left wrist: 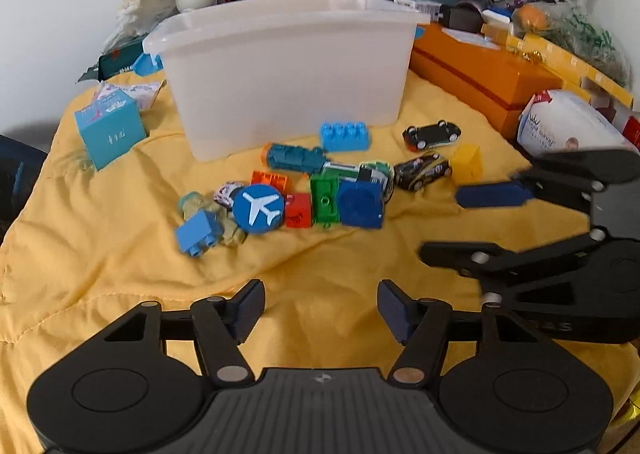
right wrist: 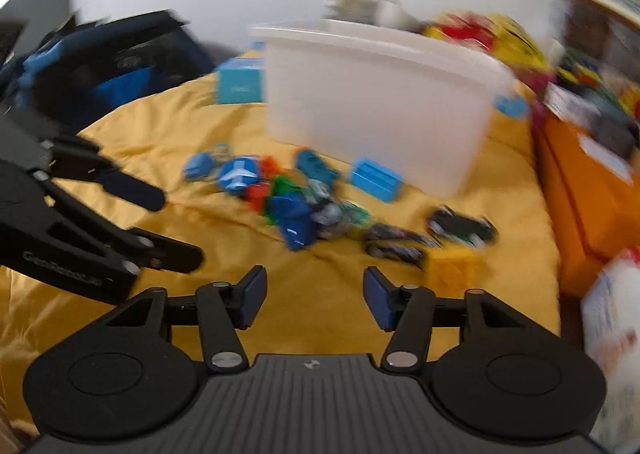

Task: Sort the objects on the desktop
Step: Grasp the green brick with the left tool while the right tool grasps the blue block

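Toy pile [left wrist: 304, 189] lies on the yellow cloth [left wrist: 120, 246] that covers the surface, just in front of the translucent bin [left wrist: 288, 69]: blue plane disc [left wrist: 258, 208], blue studded brick [left wrist: 345, 136], green brick [left wrist: 324, 201], red brick [left wrist: 298, 209], two toy cars [left wrist: 428, 151] and a yellow block [left wrist: 467, 162] at the right edge of the pile. Bin contents not visible through the wall. Left tongs [left wrist: 320, 312] spread, nothing between the pads, held over bare cloth short of the pile. Right tongs [right wrist: 314, 296] likewise spread and empty, nearest the yellow block and cars. Right-wrist view heavily blurred, so fine positions there are uncertain. Risks, as judged: pieces touch and overlap, so closing on one may drag or flip a neighbour; the soft, wrinkled cloth may bunch into the pads; the cars may roll away on contact; the two tongs sit close together and could collide if both go for the pile centre.
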The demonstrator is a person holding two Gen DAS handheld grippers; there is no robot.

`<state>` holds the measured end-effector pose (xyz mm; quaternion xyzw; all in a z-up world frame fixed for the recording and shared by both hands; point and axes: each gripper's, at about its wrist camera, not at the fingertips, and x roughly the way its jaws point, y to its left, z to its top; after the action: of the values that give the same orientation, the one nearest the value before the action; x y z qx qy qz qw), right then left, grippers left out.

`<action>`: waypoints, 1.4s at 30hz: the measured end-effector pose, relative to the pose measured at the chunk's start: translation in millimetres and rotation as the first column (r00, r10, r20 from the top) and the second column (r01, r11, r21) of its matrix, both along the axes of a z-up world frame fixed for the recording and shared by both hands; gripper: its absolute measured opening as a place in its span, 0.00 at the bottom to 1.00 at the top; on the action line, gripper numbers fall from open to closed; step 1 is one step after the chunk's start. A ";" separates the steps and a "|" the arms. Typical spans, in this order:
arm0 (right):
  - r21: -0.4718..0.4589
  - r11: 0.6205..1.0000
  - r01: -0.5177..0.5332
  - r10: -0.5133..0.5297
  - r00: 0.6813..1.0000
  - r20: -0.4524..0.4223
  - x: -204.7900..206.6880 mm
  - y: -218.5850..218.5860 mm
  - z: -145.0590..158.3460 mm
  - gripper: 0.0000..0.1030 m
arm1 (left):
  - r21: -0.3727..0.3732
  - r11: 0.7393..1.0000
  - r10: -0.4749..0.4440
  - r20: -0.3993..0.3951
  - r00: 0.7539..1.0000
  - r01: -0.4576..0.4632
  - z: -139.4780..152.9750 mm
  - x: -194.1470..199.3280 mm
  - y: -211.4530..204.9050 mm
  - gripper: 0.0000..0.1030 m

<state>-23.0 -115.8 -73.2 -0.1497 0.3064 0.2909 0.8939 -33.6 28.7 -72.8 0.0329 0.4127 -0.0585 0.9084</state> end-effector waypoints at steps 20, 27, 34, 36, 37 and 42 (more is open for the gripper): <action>0.065 0.997 0.046 -0.029 0.972 -0.231 9.6 -8.8 -0.7 0.18 | 0.047 0.995 -0.093 0.109 0.990 0.089 13.8 57.4 -7.0 0.61; 0.129 0.978 0.164 -0.117 0.943 -0.312 -2.3 -33.7 -0.1 0.18 | 0.070 0.989 -0.130 0.018 0.991 0.129 -11.7 94.7 -17.4 0.29; 0.131 0.978 0.160 -0.112 0.943 -0.314 -7.4 -34.5 3.1 0.18 | -0.051 0.991 -0.120 0.125 0.985 0.127 8.8 52.2 -5.1 0.23; 0.142 0.975 0.168 -0.109 0.929 -0.354 -3.1 -33.7 0.8 0.18 | -0.121 0.986 -0.093 0.163 0.982 0.114 11.8 34.8 -0.7 0.23; 0.157 0.972 0.174 -0.103 0.918 -0.382 -0.1 -33.8 -0.8 0.18 | -0.140 0.984 -0.083 0.184 0.979 0.109 11.1 26.0 0.2 0.23; 0.183 0.955 0.233 -0.107 0.848 -0.520 12.5 -33.6 -9.1 0.18 | -0.103 0.986 -0.113 0.149 0.982 0.129 -12.1 -6.0 0.0 0.24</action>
<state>-10.6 -149.4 -82.3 0.0683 0.5040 0.2736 0.8164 -39.6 28.6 -84.9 0.0111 0.3401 -0.1344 0.9307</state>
